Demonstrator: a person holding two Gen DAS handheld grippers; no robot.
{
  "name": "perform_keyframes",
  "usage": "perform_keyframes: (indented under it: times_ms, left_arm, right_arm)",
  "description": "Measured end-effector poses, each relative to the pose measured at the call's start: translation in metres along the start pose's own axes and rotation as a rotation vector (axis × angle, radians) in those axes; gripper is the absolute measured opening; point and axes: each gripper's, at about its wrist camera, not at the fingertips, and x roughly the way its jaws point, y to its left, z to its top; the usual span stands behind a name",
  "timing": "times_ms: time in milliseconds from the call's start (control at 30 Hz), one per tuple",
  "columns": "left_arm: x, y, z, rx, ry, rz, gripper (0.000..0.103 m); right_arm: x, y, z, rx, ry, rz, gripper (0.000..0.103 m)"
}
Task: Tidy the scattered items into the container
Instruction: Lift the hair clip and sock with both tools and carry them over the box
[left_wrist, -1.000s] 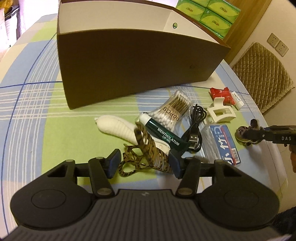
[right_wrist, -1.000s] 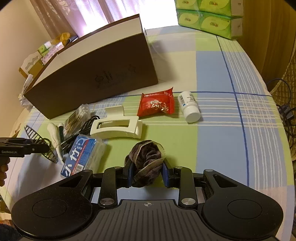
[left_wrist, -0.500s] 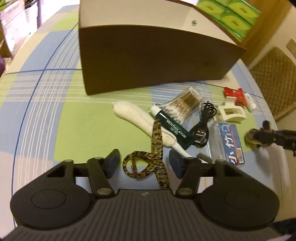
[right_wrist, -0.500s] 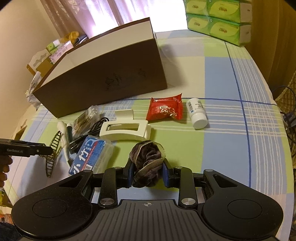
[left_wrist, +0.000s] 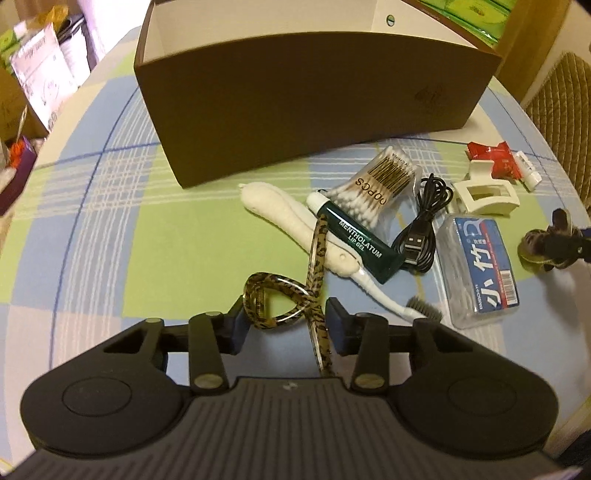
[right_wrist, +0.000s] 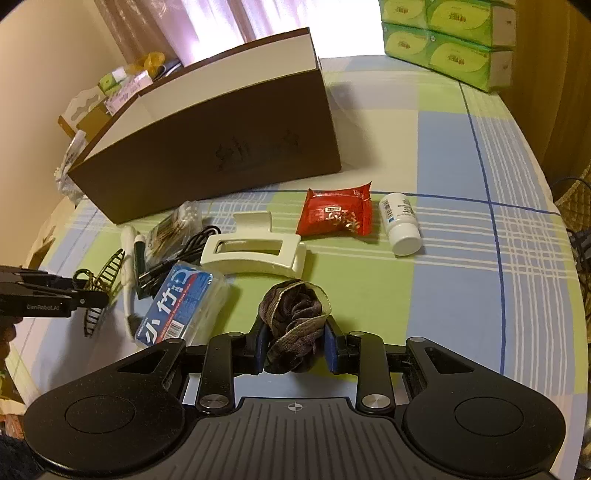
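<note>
Left wrist view: leopard hair clip (left_wrist: 284, 295) was held by left gripper (left_wrist: 284, 319), scrunchie (right_wrist: 295, 325) by right gripper (right_wrist: 295, 341); transfer into box (left_wrist: 295, 92) was judged next.

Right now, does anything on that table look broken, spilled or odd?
Nothing looks broken or spilled. The only oddity: a green lip gel tube, cotton swabs and a black USB cable lie jumbled together in front of the brown box.
</note>
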Motion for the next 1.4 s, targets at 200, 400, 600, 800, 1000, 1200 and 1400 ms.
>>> perform_keyframes:
  times_ms: [200, 400, 600, 800, 1000, 1200, 1400]
  left_arm:
    - [-0.009, 0.0, -0.001, 0.011, 0.0, 0.019, 0.034]
    - [-0.022, 0.002, 0.002, 0.024, -0.01, 0.024, 0.034]
    - [-0.04, 0.003, 0.005, 0.026, -0.035, 0.012, 0.034]
    - [-0.06, 0.002, 0.012, 0.031, -0.077, 0.004, 0.034]
    - [-0.078, 0.001, 0.027, 0.041, -0.132, -0.016, 0.034]
    - [-0.092, 0.001, 0.051, 0.058, -0.195, -0.049, 0.034]
    - [-0.101, 0.006, 0.089, 0.078, -0.274, -0.079, 0.034]
  right_arm:
    - [0.0, 0.0, 0.003, 0.001, 0.019, 0.0, 0.033]
    - [-0.002, 0.002, 0.007, -0.01, 0.017, 0.012, 0.033]
    - [-0.006, 0.004, 0.012, -0.016, 0.012, 0.029, 0.033]
    - [-0.01, 0.006, 0.02, -0.024, 0.006, 0.052, 0.033]
    - [-0.017, 0.011, 0.041, -0.041, -0.022, 0.102, 0.033]
    - [-0.023, 0.02, 0.079, -0.081, -0.081, 0.162, 0.033]
    - [-0.02, 0.036, 0.131, -0.151, -0.161, 0.212, 0.033]
